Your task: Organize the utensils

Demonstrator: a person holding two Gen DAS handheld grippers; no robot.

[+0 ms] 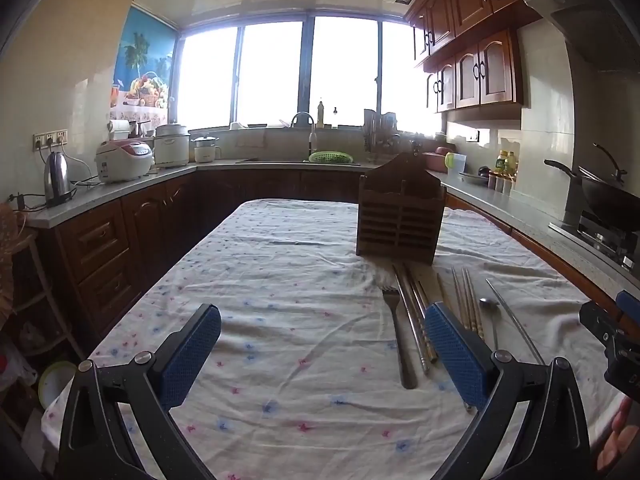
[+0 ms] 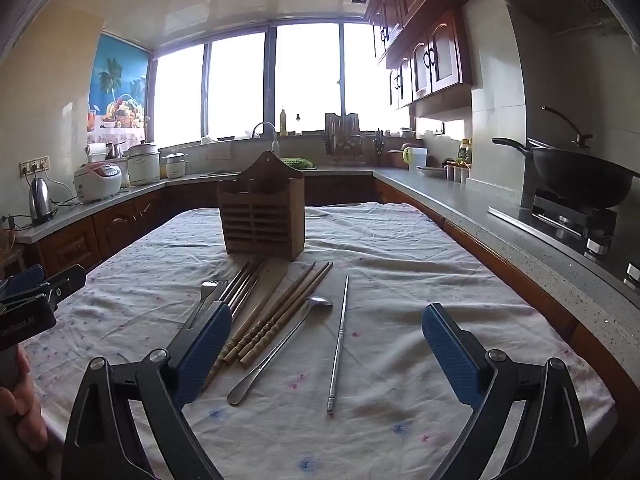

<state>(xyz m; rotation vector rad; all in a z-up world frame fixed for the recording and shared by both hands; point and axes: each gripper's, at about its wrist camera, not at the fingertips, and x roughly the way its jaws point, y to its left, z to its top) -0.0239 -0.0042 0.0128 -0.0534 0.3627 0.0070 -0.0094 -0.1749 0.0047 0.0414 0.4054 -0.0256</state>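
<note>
A brown wooden slatted utensil holder (image 2: 262,216) stands upright on the cloth-covered table (image 2: 400,248); it also shows in the left wrist view (image 1: 400,220). In front of it lie a metal fork (image 1: 398,336), metal chopsticks (image 1: 412,320), wooden chopsticks (image 2: 276,320), a long spoon (image 2: 280,352) and a single metal chopstick (image 2: 339,344). My left gripper (image 1: 322,344) is open and empty, low over the cloth left of the fork. My right gripper (image 2: 326,348) is open and empty, above the spoon and single chopstick.
Kitchen counters (image 2: 460,200) wrap around the table. A wok (image 2: 576,176) sits on the stove at right. A rice cooker (image 1: 124,158) and kettle (image 1: 56,178) stand on the left counter. The sink and a green basket (image 1: 330,157) are at the back.
</note>
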